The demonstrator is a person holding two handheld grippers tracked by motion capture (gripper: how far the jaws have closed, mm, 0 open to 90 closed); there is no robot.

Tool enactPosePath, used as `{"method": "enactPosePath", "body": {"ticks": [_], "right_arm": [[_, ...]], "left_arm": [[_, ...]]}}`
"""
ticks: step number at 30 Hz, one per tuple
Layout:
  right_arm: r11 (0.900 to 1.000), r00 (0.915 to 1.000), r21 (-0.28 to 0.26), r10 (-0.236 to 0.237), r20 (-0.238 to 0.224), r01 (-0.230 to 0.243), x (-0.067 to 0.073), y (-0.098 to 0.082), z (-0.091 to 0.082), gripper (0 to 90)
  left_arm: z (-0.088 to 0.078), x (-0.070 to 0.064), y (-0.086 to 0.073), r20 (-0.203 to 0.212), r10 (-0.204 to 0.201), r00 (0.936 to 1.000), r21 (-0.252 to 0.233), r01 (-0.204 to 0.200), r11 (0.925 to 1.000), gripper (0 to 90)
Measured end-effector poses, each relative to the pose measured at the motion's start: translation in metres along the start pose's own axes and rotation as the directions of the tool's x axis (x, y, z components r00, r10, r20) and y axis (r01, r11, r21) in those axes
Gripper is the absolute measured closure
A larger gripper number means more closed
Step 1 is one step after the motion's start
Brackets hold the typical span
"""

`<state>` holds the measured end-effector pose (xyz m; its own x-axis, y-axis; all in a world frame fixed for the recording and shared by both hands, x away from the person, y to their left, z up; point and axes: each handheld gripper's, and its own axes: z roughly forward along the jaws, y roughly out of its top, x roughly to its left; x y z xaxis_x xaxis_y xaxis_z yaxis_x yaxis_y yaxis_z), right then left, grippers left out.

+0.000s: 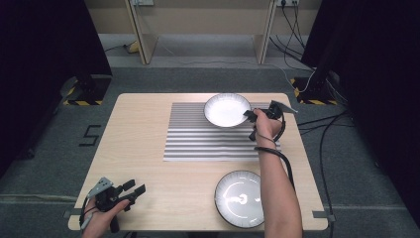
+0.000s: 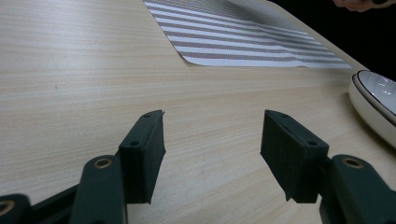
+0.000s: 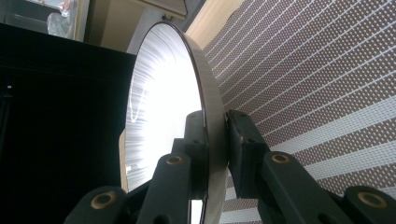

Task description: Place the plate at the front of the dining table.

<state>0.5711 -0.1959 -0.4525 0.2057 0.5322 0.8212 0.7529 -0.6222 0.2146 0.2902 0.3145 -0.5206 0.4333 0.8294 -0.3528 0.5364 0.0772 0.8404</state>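
Note:
A white bowl (image 1: 226, 109) with a dark rim sits at the far end of a striped placemat (image 1: 208, 141). My right gripper (image 1: 247, 115) is shut on its right rim; in the right gripper view one jaw is inside the bowl (image 3: 163, 102) and the other presses its outer wall, over the placemat (image 3: 317, 84). A second white bowl (image 1: 241, 198) rests near the table's front edge, and its side (image 2: 373, 105) lies at the right of the left gripper view. My left gripper (image 1: 133, 189) lies low at the front left corner, open with bare table between its jaws (image 2: 212, 154).
The wooden table (image 1: 138, 148) stands on grey carpet. Black stands with hazard-striped bases (image 1: 84, 94) flank the far corners, and cables (image 1: 322, 129) run on the floor at the right. A person's right forearm (image 1: 277, 193) crosses the table's front right, next to the near bowl.

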Motion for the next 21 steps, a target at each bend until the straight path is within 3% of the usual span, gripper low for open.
{"method": "enactPosePath", "body": {"ticks": [21], "right_arm": [[1.0, 0.9995, 0.006, 0.008, 0.032, -0.008, -0.008, -0.005, 0.017, 78.7]], "left_arm": [[0.0, 0.0, 0.0, 0.003, 0.002, 1.0, 0.001, -0.002, 1.0, 39.2]]}}
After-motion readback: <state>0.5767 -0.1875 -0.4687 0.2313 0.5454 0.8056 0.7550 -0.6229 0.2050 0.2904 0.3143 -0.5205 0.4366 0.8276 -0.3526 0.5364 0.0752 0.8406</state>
